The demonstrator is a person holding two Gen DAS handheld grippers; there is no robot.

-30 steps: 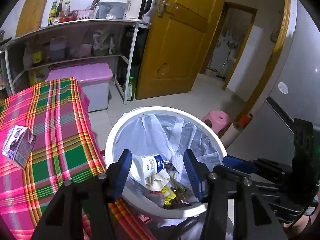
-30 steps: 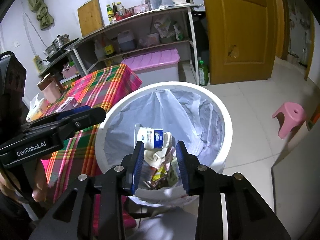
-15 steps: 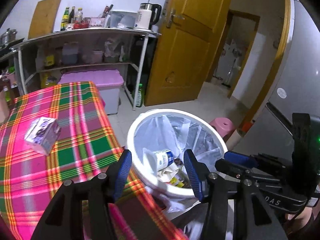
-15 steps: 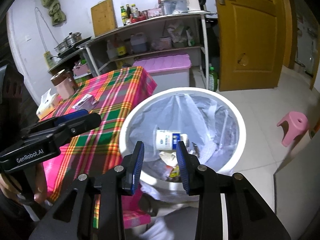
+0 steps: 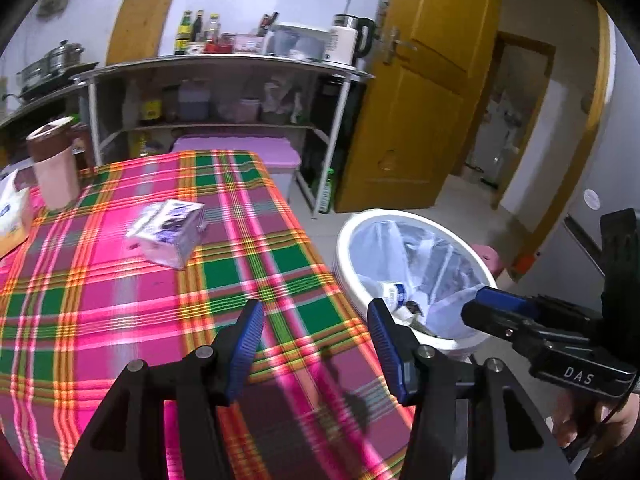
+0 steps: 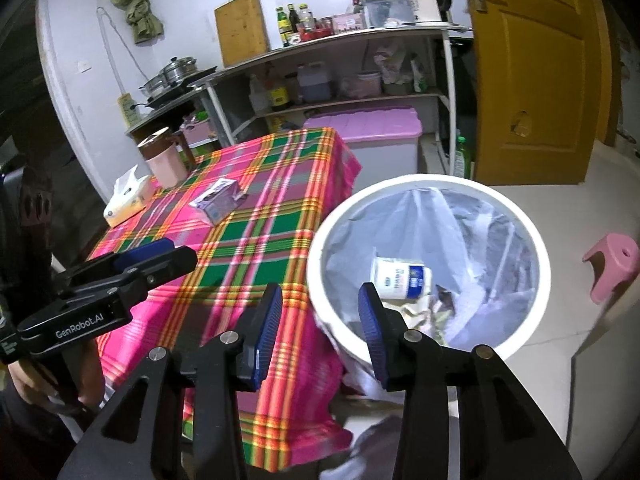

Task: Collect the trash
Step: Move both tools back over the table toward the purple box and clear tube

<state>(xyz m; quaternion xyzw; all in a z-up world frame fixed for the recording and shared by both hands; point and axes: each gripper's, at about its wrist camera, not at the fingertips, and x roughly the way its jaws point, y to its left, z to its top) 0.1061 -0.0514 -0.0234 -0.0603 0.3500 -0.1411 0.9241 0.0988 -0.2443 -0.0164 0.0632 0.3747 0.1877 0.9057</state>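
Observation:
A white trash bin [image 6: 432, 184] lined with a clear bag stands on the floor beside the table; it also shows in the left wrist view [image 5: 400, 216]. Inside lie a white cup with a blue label [image 6: 400, 276] and crumpled wrappers. A purple-and-white carton [image 5: 168, 232] lies on the plaid tablecloth [image 5: 120, 300], also in the right wrist view [image 6: 218, 200]. My left gripper [image 5: 316, 340] is open and empty above the table's near right corner. My right gripper [image 6: 320, 332] is open and empty, between table edge and bin rim.
A pink-brown lidded jar [image 5: 54, 164] and a tissue pack [image 6: 126, 200] stand at the table's far left. A metal shelf rack [image 5: 224, 68] with bottles and a kettle, a pink-lidded storage box [image 6: 368, 136], a yellow door [image 6: 536, 80] and a pink stool [image 6: 612, 264] surround the floor.
Both grippers have pulled back and swung left from over the bin toward the table. The carton and tablecloth now fill more of the left view. Both stay open and empty.

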